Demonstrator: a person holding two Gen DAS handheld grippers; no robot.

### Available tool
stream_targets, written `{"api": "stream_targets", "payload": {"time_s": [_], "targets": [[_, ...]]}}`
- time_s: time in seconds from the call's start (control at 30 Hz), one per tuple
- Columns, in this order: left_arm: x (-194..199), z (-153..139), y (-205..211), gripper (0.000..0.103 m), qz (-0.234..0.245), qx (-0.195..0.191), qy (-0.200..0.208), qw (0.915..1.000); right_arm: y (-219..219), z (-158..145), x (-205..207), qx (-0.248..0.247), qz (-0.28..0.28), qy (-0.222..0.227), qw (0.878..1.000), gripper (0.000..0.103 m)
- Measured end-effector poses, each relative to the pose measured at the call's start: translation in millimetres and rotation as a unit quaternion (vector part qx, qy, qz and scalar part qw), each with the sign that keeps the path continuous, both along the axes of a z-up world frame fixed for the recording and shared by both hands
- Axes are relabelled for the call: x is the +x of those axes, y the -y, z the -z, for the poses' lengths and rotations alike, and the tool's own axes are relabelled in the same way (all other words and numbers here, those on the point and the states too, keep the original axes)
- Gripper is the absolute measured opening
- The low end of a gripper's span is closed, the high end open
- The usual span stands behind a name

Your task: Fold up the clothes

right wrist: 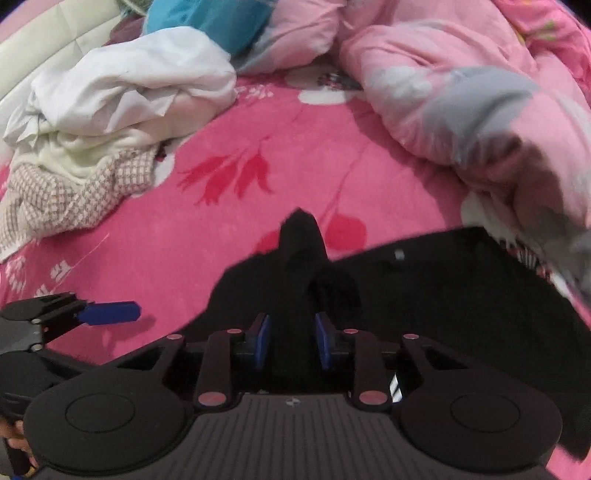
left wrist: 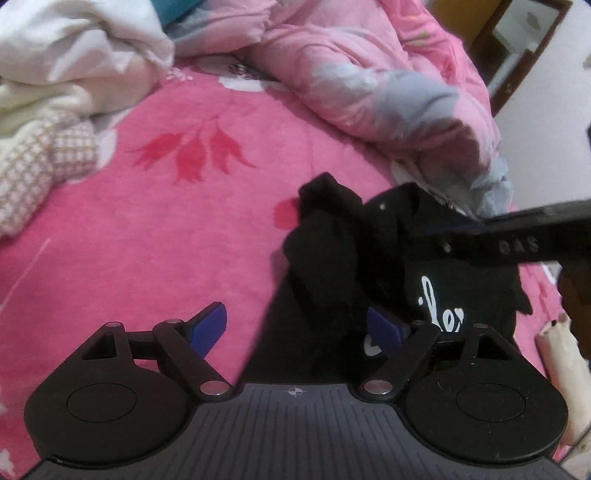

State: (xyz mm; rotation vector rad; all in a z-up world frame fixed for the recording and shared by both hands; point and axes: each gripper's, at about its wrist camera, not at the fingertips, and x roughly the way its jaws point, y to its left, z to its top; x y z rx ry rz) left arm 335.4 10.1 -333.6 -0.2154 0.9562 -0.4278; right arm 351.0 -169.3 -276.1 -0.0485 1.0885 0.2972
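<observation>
A black garment (left wrist: 332,243) with white lettering lies crumpled on the pink flowered bedsheet (left wrist: 166,229), at the right of the left wrist view. My left gripper (left wrist: 295,328) stands wide open just before its near left edge, with nothing pressed between the blue pads. My right gripper (right wrist: 292,341) is shut on a bunched fold of the black garment (right wrist: 443,295). That fold sticks up in a peak between and beyond the blue pads. A blue fingertip (right wrist: 109,314) of the left gripper shows at the left of the right wrist view. The right gripper's black body (left wrist: 517,240) crosses over the garment.
A heap of white and checked clothes (right wrist: 92,147) lies at the far left. A bulky pink and grey quilt (right wrist: 461,103) fills the far right, close to the garment. A teal cloth (right wrist: 214,22) sits at the back. A wooden frame (left wrist: 517,44) stands beyond the bed.
</observation>
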Motion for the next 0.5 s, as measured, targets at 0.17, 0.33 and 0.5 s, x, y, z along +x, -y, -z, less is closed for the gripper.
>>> {"api": "stream_targets", "payload": {"time_s": [0.17,0.33,0.5], "targets": [[-13.3,-3.3,23.2,0.080,0.039,0.044,0.033,0.9977,33.4,7.1,2.8,0.053,0.072,-0.019,0.996,0.029],[-34.9,-11.9,44.6,0.079,0.085,0.088,0.080,0.9893,52.2,14.4,7.4,0.085,0.107,-0.026,0.990,0.031],[-53.3,-16.4,69.6,0.079,0.138,0.124,0.125,0.9746,64.0,24.0,8.2,0.107,0.116,-0.038,0.987,0.033]]}}
